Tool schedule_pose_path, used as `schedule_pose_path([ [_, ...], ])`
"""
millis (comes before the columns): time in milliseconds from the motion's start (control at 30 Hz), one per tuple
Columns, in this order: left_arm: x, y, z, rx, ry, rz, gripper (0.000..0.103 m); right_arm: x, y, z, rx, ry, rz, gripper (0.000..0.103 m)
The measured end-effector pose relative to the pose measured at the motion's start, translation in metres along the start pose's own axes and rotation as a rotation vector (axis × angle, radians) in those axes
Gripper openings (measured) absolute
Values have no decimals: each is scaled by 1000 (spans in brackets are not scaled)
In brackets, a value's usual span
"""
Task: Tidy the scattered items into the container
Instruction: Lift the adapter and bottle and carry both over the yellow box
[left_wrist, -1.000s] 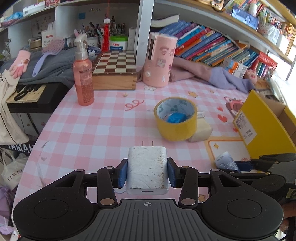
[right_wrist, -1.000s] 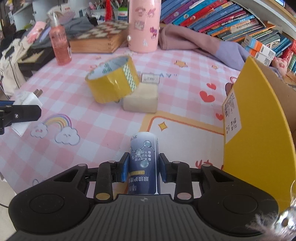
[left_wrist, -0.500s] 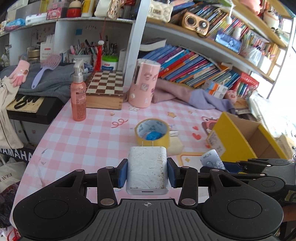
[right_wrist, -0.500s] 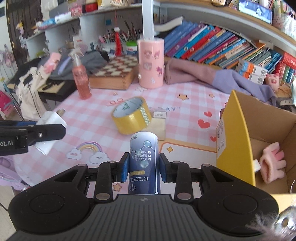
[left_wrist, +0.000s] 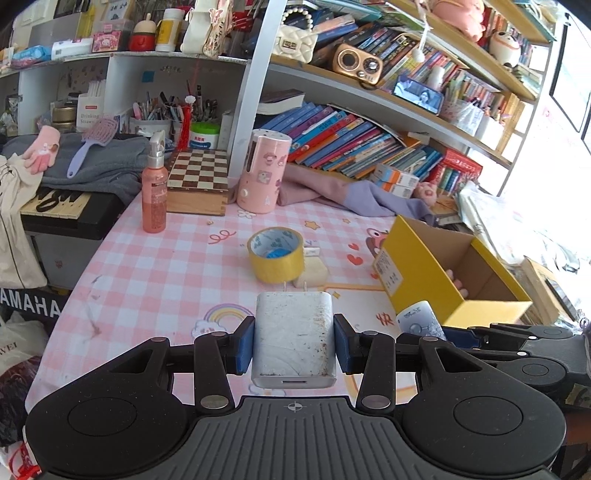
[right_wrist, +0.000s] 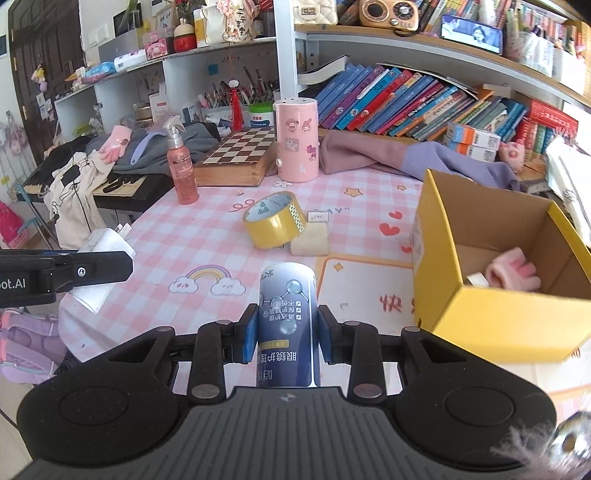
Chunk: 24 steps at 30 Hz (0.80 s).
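Observation:
My left gripper (left_wrist: 294, 349) is shut on a white plug charger (left_wrist: 294, 338), held high above the pink checked table; it also shows in the right wrist view (right_wrist: 101, 258). My right gripper (right_wrist: 286, 338) is shut on a dark blue can (right_wrist: 286, 325), also seen in the left wrist view (left_wrist: 419, 319). The open yellow cardboard box (right_wrist: 491, 321) stands at the right with a pink glove (right_wrist: 511, 271) inside; it shows in the left wrist view (left_wrist: 417, 269) too. A yellow tape roll (left_wrist: 276, 254) and a beige block (left_wrist: 312, 273) lie mid-table.
A pink spray bottle (left_wrist: 154, 192), a wooden chess box (left_wrist: 197, 181) and a pink cylinder (left_wrist: 263, 171) stand at the table's back. A purple garment (left_wrist: 351, 194) lies before the bookshelf. A keyboard (left_wrist: 59, 206) sits left of the table.
Both grippers have risen and pulled back from the table with their items still held. The view has widened, and the inside of the yellow box now shows.

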<state>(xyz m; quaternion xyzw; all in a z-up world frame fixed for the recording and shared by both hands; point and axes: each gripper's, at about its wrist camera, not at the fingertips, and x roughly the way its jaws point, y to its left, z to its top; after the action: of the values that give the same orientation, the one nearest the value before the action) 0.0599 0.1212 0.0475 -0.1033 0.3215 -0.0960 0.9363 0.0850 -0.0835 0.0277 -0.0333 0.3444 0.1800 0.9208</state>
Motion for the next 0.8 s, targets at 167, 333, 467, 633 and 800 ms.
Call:
schedule_pose_path([
  [167, -13, -6, -11, 18, 7, -29, 42, -22, 3, -19, 22, -2, -24, 31],
  [333, -20, -13, -20, 35, 19, -61, 42, -39, 3, -35, 46, 4, -51, 31],
  [467, -23, -21, -28, 56, 38, -94, 42, -48, 0, -47, 75, 20, -70, 31],
  [633, -21, -29, -36, 70, 68, -117, 42, -58, -3, -61, 101, 41, -89, 31],
  [800, -16, -41, -42, 94, 99, -156, 42, -67, -11, -74, 138, 61, -122, 31],
])
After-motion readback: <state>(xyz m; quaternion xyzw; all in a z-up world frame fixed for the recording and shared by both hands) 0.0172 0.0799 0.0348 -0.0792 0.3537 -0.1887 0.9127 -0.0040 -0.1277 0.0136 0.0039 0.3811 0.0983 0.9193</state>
